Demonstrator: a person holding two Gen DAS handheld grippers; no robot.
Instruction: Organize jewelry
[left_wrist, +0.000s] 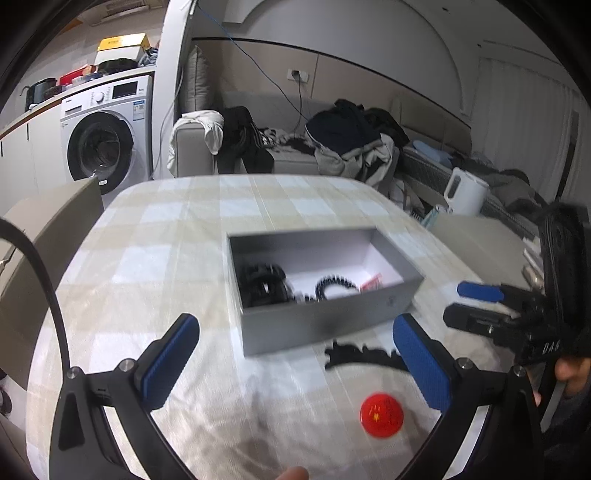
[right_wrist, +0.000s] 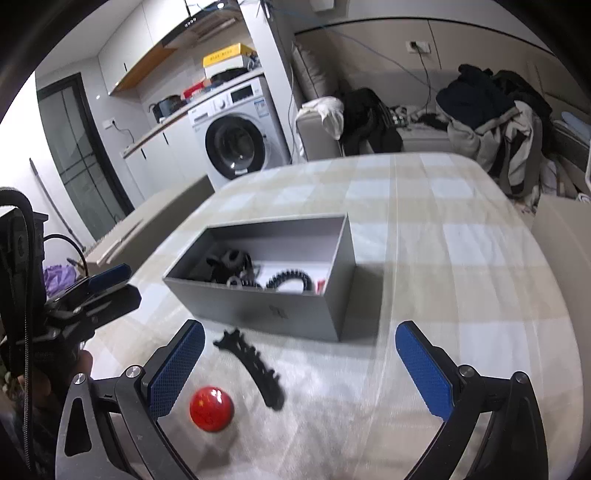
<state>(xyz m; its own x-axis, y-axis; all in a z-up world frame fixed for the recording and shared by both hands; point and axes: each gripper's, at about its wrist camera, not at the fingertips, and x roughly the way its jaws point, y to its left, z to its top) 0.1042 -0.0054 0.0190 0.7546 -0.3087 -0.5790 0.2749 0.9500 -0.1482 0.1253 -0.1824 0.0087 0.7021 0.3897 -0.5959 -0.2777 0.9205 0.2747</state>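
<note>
Left gripper (left_wrist: 295, 363) fingers (left_wrist: 168, 360) spread wide, nothing between the pads; right gripper (right_wrist: 301, 369) same, spread and empty, both hovering over the checked counter (right_wrist: 461, 258). Red ball (right_wrist: 211, 408) and black toothed hair clip (right_wrist: 255, 363) lie loose on the counter just in front of the open grey box (right_wrist: 280, 314), not touching it. Box holds 1 black coiled band (right_wrist: 288, 278), a tangle of other black pieces (right_wrist: 225, 267) and something small and red (left_wrist: 370, 283) at the right end.
</note>
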